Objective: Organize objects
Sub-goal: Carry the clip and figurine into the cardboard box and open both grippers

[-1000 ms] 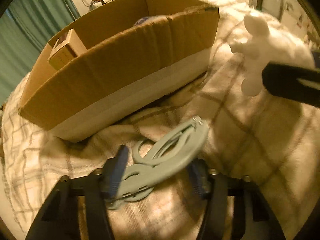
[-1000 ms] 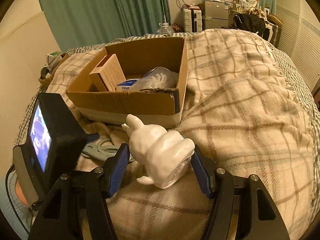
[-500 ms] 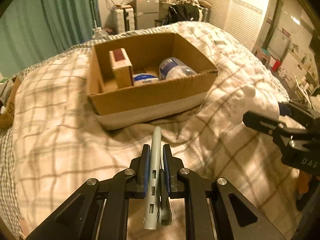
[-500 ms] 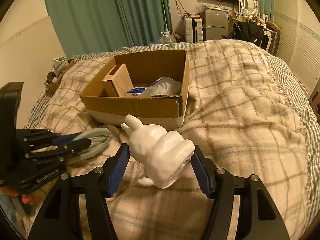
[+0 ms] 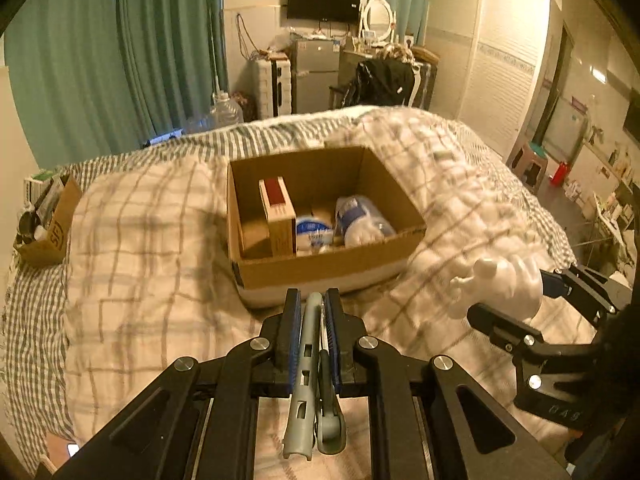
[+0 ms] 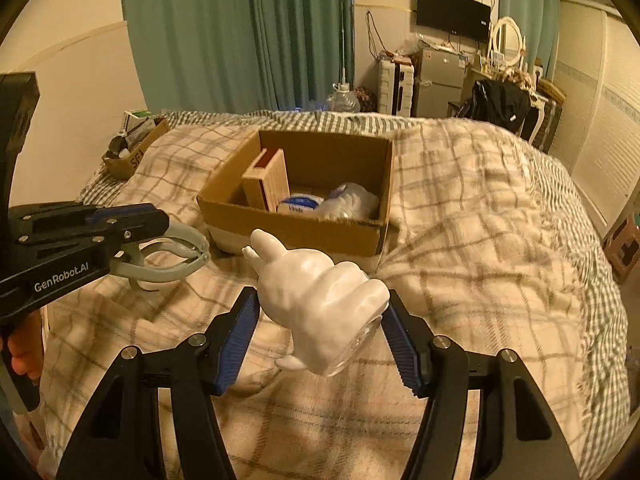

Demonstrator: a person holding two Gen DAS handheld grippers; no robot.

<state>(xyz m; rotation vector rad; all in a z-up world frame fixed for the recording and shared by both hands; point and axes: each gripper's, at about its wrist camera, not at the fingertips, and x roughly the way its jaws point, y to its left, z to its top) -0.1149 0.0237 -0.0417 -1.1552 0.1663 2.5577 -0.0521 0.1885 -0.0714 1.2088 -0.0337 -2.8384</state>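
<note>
Left wrist: roughly three items (image 5: 316, 224) fill one box (image 5: 320, 270).

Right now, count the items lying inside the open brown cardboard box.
3 visible: an upright tan carton at the left, a blue-and-white packet in the middle, a clear plastic-wrapped bundle at the right. More may hide beneath.

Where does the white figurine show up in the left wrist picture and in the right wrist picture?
Left wrist view: the white figurine is at the right edge, held in the right tongs, right of the cardboard box.
Right wrist view: it sits bottom centre, between the right tongs' blue pads, in front of the box.
Shared landmark: the open cardboard box on the plaid blanket.
</note>
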